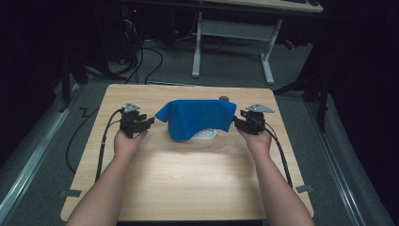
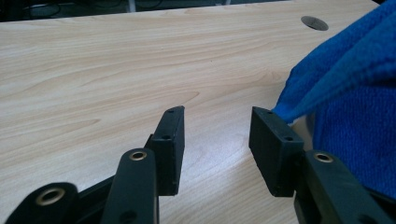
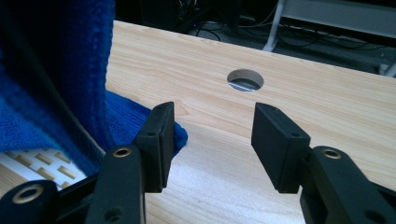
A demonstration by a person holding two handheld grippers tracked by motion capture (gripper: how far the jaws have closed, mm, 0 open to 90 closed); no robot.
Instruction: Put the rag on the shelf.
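The blue terry cloth (image 1: 197,117) lies draped over a white slotted basket (image 1: 205,134) mid-surface, and I hold my left gripper (image 1: 147,121) and right gripper (image 1: 237,123) at its two sides, both sets of jaws parted and empty. To lift it cleanly I judge each should close on a single corner of cloth — level, together, clear of the basket beneath.

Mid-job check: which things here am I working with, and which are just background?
In play, as it looks:
blue cloth
white slotted basket under it
left gripper, open
right gripper, open

Just about:
cable hole in the table
desk frame behind
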